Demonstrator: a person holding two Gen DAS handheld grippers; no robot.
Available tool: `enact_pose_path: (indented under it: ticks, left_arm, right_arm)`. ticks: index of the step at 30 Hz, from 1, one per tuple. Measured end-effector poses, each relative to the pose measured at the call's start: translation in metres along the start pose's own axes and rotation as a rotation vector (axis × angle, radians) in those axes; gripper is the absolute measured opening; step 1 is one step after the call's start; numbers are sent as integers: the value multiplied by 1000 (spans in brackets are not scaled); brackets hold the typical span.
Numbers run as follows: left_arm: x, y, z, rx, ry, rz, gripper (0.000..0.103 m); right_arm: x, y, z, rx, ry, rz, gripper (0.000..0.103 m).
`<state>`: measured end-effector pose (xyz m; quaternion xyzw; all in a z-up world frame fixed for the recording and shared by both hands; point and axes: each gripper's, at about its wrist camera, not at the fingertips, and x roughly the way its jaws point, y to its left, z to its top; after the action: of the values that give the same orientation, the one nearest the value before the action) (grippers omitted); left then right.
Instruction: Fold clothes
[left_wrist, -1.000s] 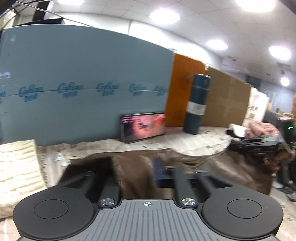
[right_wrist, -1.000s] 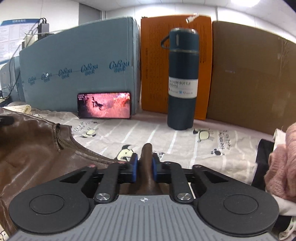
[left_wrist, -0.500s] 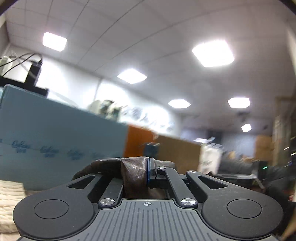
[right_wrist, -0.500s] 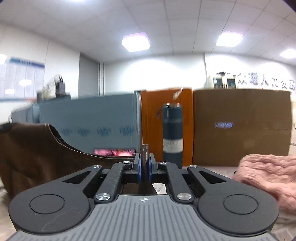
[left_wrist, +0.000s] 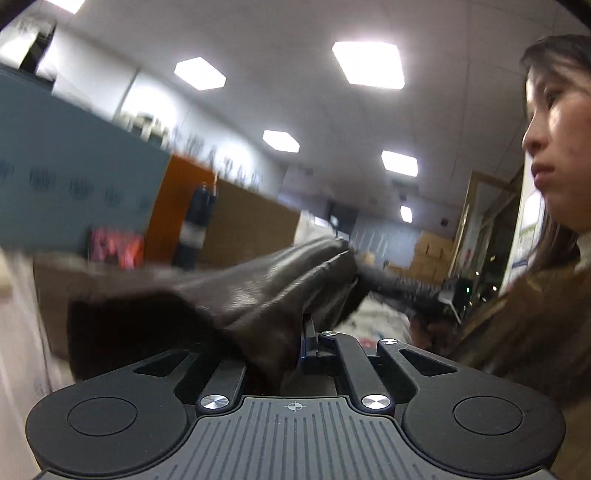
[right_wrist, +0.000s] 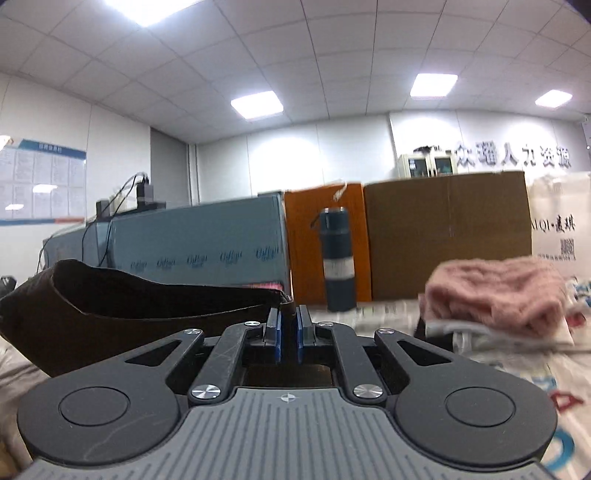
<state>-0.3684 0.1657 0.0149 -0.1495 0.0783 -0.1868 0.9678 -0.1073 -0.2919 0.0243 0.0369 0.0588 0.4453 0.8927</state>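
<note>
**Leather garment held up between two grippers**

Leather, dark brown and smooth: one jacket (left_wrist: 229, 295) spans lower centre, its fold clamped in the left hand-held gripper (left_wrist: 295, 343). In the right wrist view its curved collar edge (right_wrist: 155, 295) runs from lower left into the right hand-held gripper (right_wrist: 289, 328), pinched narrowly. One blue cylindrical bottle (right_wrist: 338, 258) stands centre; one pink knit pile (right_wrist: 495, 291) lies right on the table (right_wrist: 517, 369).

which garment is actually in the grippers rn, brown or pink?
The brown leather garment: the right gripper and the left gripper each pinch an edge of it. The pink knit lies untouched on a stack at right.
</note>
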Motion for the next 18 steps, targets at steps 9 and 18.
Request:
enact_pose_path:
  ticks: [9,18]
  left_arm:
    - [-24,17,-16,-80,86,165,66]
    - [-32,33,-3,-88,-3,253,74]
  right_arm:
    - [-30,-1,-6,41,81,-17,45]
    - [-41,-25,2,108,20,-78,73]
